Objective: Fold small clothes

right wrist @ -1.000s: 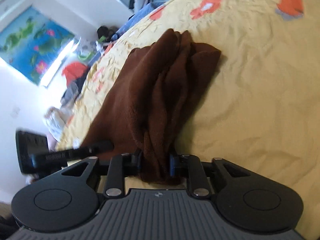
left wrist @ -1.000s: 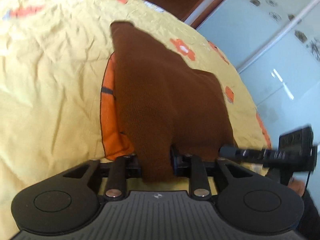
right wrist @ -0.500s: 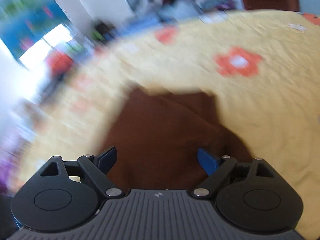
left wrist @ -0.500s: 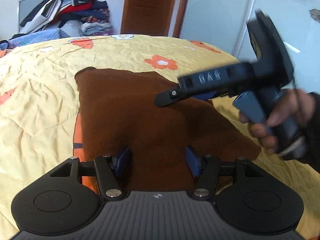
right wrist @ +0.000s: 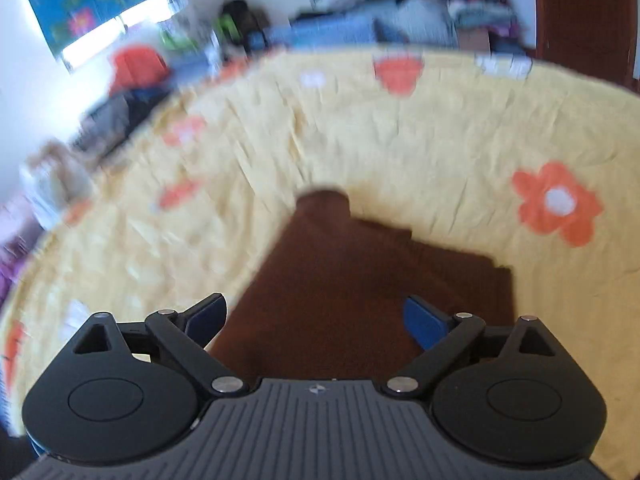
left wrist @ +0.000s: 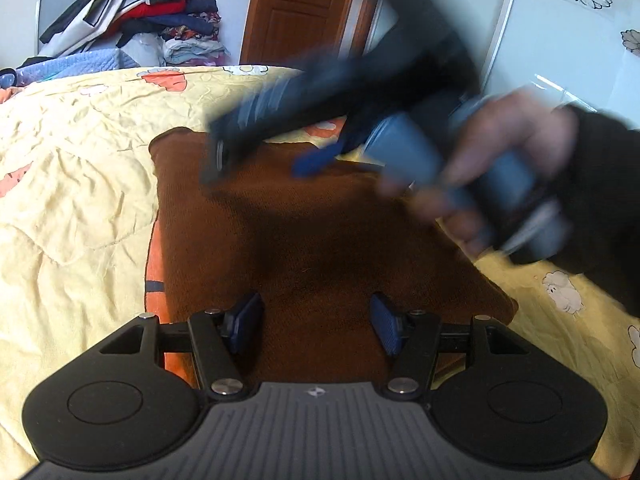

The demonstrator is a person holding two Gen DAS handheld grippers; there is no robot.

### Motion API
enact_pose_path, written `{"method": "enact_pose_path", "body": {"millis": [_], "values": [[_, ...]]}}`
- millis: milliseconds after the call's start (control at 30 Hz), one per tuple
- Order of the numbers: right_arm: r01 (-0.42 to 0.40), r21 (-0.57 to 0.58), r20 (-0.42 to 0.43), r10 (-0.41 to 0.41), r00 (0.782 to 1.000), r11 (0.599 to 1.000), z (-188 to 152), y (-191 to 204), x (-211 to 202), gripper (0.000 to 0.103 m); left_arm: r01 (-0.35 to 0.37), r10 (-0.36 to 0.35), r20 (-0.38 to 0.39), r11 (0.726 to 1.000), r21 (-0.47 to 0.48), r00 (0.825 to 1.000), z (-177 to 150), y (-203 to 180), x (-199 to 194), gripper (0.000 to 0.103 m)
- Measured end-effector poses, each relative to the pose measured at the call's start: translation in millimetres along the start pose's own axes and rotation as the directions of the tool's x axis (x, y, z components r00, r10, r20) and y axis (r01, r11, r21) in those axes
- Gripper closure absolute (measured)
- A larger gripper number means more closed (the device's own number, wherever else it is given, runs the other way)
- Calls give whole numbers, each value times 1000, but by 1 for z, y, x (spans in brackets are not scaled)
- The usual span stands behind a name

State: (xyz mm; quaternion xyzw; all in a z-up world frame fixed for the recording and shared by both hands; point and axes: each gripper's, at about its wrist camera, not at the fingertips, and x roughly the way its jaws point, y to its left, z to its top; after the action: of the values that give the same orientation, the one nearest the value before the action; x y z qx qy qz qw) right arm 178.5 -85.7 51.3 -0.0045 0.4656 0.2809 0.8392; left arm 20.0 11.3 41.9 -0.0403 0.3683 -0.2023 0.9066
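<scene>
both grippers have let go of the brown garment [left wrist: 320, 240], which a second ago was pinched in each. it now lies flat on the yellow quilt [left wrist: 80, 200], a fleecy, roughly square fold. left gripper [left wrist: 316, 328] hovers half open, empty; right gripper [right wrist: 316, 320], blurred, is opening wider, empty. next likely calls for smoothing or another fold.

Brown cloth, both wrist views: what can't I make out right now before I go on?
- Brown cloth, left wrist view: far right corner hidden behind the blurred right claw and hand.
- Near edge: hidden under the claw body in both views.
- Fold layers: too blurred in the right wrist view.
- Orange patch on the bedspread: mostly under the cloth.
- Right claw jaws are opening, nothing pinched; left claw is open.
</scene>
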Motion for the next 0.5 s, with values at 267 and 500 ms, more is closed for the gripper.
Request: {"method": "enact_pose_path", "body": {"millis": [267, 500], "values": [[44, -28, 37, -43, 998, 999, -17, -4, 11, 6, 37, -33, 68, 997, -64, 997, -1, 11, -20, 43], [-137, 314, 248, 58, 967, 939, -71, -73, -95, 0, 54, -45, 34, 931, -362, 998, -10, 82, -31, 37]]}}
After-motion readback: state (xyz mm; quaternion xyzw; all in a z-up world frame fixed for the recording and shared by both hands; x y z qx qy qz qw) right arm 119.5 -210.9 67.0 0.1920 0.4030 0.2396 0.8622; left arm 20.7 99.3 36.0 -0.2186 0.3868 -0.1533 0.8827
